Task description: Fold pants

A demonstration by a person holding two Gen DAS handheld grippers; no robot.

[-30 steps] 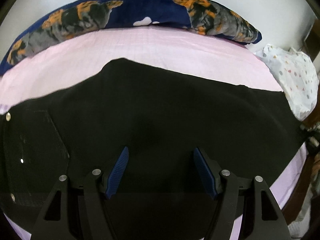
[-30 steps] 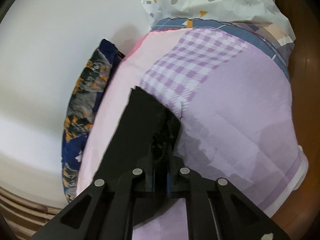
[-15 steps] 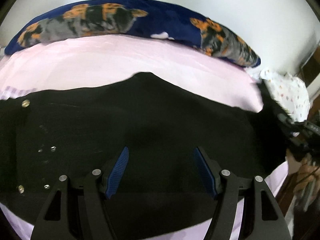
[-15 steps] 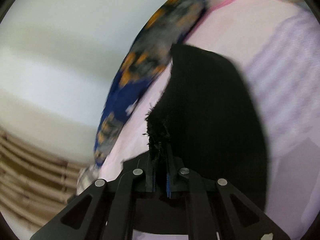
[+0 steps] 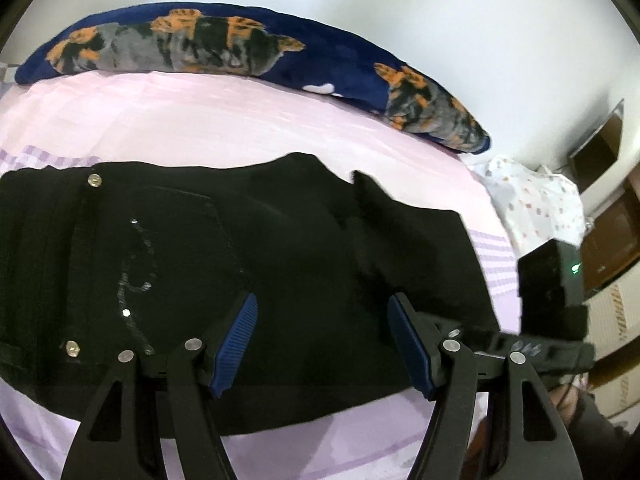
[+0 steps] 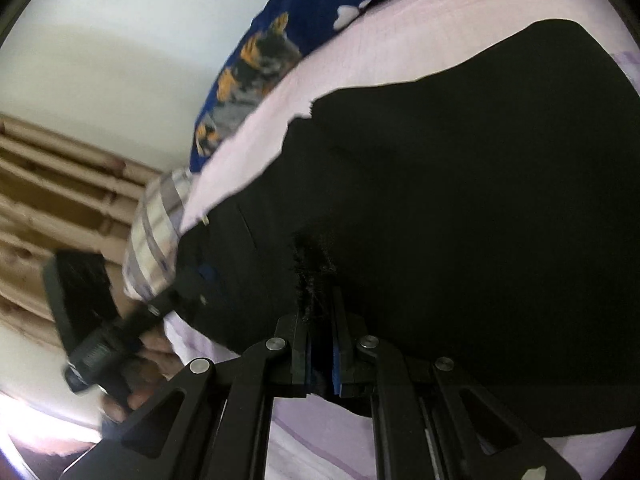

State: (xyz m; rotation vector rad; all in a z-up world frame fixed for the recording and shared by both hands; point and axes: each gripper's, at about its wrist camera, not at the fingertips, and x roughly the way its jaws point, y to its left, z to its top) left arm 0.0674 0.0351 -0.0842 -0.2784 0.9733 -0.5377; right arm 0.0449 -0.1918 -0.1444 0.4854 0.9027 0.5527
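Black pants lie on the lilac bed sheet, waistband and studded pocket at the left. My left gripper is open, its blue pads just above the pants' near part, holding nothing. My right gripper is shut on the frayed leg hem and holds it over the upper part of the pants. In the left wrist view the folded-over leg end lies on the right part of the pants, with the right gripper's body beside it.
A navy pillow with orange and grey print lies along the far edge against the white wall. A white patterned cloth sits at the right end. Wooden furniture stands beyond. The left gripper's body shows in the right wrist view.
My right gripper has carried the leg hem from the far end across toward the waistband, folding the leg over. My left gripper stayed open and shifted its view left over the waist.
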